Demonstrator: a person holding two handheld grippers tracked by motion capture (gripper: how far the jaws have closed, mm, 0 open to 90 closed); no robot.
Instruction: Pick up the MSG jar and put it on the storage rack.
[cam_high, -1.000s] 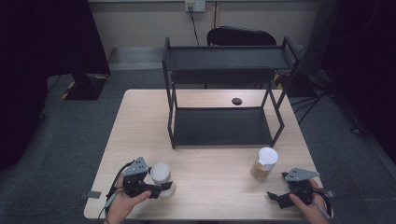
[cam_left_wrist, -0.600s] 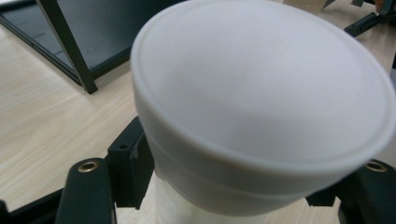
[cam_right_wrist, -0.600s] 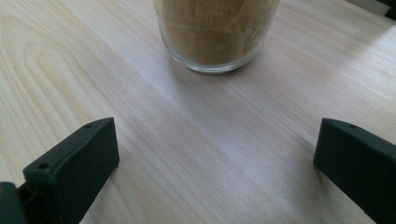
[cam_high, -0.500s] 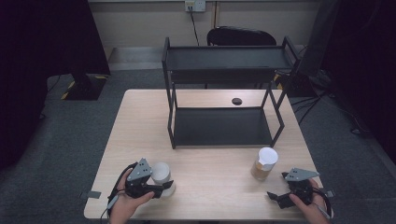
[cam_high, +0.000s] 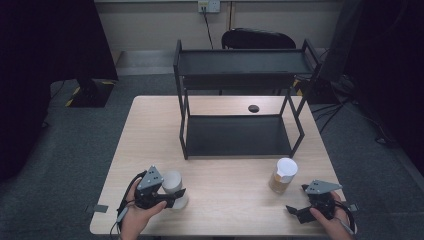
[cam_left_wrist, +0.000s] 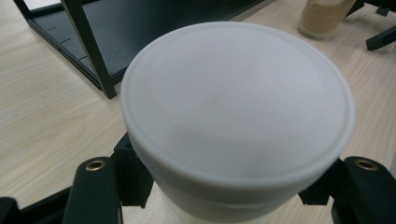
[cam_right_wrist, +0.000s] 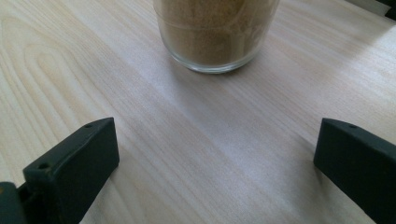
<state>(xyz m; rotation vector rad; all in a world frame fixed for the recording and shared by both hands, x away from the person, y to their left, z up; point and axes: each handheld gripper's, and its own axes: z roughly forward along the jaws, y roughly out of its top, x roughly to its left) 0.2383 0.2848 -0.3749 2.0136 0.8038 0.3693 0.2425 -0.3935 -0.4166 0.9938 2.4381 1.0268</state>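
A: High view, biggest first: black two-tier rack is set at the far middle of the table, both shelves bare. A small dark disc is seen on the table behind it.

B: And the jars?

A: White-lidded jar is held near the front left edge. Left gripper has just been closing on it; jaws are clamped on the body just under the lid, as seen in the left gripper view. Glass jar of brown powder is stood front right, apart from the rack.

B: Right side?

A: Right gripper is rested near the table edge, jaws spread wide, nothing between them. The glass jar's base is seen just ahead in the right gripper view, untouched.

B: Step?

A: Grasp judged complete on the left. Next: a lift is called for, then a carry toward the rack, probably the lower shelf. Jar should be kept upright and the frame post cleared.
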